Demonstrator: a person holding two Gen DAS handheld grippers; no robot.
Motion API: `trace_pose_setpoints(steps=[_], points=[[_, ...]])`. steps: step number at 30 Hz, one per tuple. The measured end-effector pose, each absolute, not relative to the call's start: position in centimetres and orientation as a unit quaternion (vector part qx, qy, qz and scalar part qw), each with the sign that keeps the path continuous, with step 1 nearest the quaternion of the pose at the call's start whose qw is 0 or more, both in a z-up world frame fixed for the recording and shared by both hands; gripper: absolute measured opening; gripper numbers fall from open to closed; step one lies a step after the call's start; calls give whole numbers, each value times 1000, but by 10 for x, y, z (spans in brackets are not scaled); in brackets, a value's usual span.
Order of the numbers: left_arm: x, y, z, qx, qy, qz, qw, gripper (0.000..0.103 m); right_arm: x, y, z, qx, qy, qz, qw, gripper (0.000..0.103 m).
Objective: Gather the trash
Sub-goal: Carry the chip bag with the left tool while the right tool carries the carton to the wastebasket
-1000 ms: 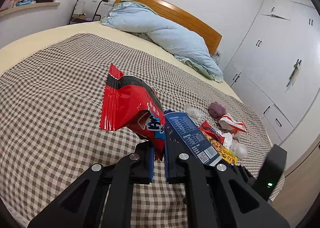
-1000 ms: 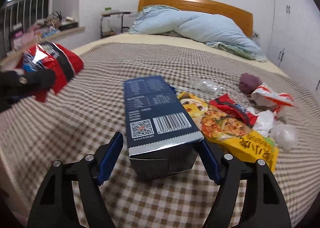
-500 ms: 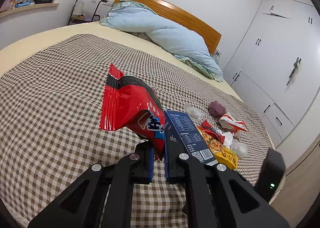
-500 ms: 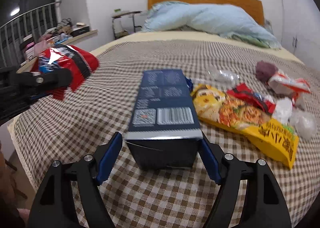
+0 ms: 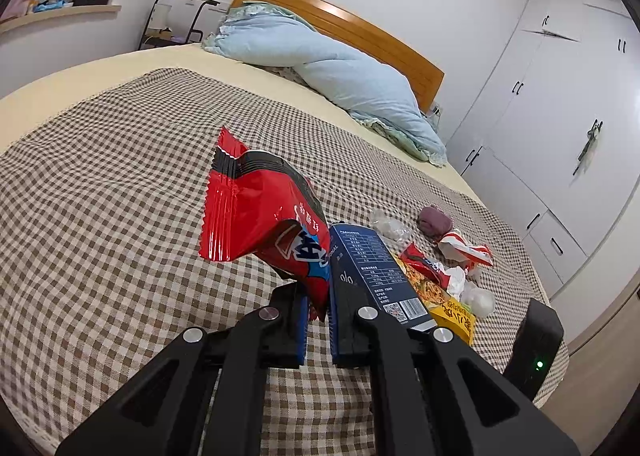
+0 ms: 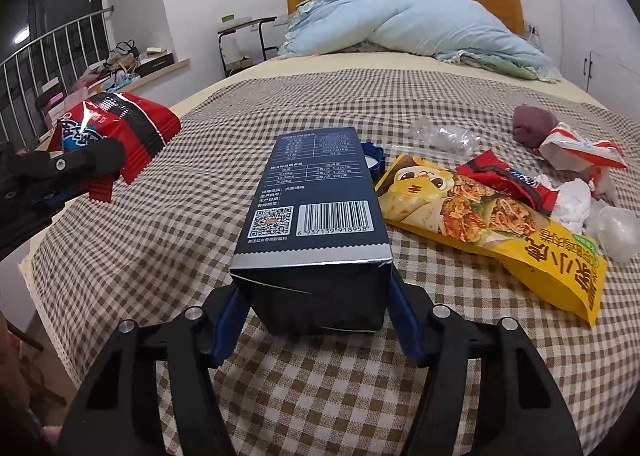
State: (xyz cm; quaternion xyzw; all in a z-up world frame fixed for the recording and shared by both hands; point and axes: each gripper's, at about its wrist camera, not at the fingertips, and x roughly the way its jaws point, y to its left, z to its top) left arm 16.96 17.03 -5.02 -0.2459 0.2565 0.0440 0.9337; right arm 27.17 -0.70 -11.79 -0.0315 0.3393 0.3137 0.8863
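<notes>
The red snack bag (image 5: 256, 211) is pinched by its lower corner in the closed jaws of the left gripper (image 5: 318, 320) and held above the checked bed cover (image 5: 100, 195). The dark blue box (image 6: 316, 211) (barcode side up) lies on the cover; the right gripper (image 6: 316, 320) has just been closing its jaws, whose pads now press the box's near end. A yellow food packet (image 6: 500, 223) lies just beside it.

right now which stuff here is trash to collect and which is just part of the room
Trash to collect:
- red snack bag, pinched in the left claw
- dark blue box, between the right claw's closing jaws
- yellow wrapper
- crumpled tissue

Just lying about:
- blue duvet
- checked blanket
</notes>
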Motion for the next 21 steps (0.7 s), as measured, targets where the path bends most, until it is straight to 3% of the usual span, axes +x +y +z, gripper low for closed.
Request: trace_pose_setpoints(steps=[21], points=[[162,170,-48,-243,246,43,937,5,232,-61,-69,-11,276,266,924,60]])
